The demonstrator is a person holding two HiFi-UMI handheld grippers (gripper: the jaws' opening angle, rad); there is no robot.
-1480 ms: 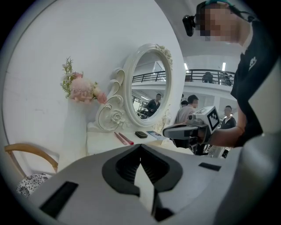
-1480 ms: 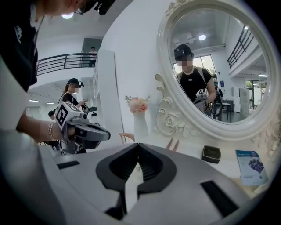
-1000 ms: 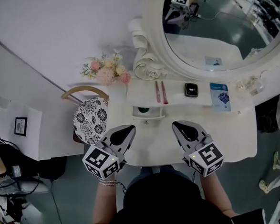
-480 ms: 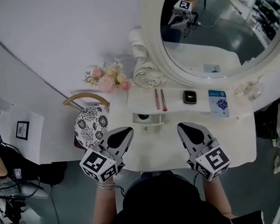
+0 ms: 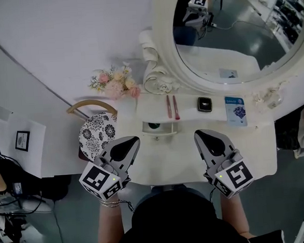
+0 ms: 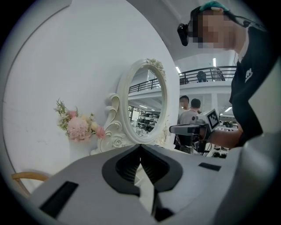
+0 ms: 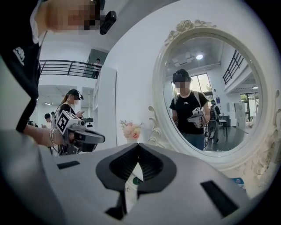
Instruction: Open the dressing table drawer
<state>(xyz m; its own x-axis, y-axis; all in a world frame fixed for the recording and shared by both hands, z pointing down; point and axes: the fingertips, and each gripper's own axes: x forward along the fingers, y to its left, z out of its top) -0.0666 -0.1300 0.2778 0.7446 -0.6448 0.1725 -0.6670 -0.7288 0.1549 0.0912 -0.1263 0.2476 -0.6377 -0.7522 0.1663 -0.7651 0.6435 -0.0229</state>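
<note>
While the person stands at the white desk point(image 5: 170, 161), both tools hang over its front part, well apart from each other. Left tongs point(image 5: 134, 140): pressed together, tips meeting, nothing between them; its own view confirms this point(image 6: 140, 147). Right tongs point(image 5: 198, 135): likewise pressed together and holding nothing point(image 7: 138, 145). Neither touches the drawer point(image 5: 160, 128). That drawer is small and sits under the raised back shelf of the desk, between the two tongs and just beyond their tips. It stands pulled out part way, with a dark round thing point(image 5: 154, 126) showing inside and a small knob point(image 5: 156, 138) on its front. On the shelf behind it lie two pink sticks point(image 5: 172, 106) side by side, then to their right a black compact point(image 5: 205, 104) and a blue packet point(image 5: 235, 108). An oval mirror point(image 5: 229, 35) in an ornate white frame rises at the back. Pink and cream flowers point(image 5: 115, 80) stand at the desk's far left corner. A chair with a black-and-white floral seat point(image 5: 97, 133) sits left of the desk.
</note>
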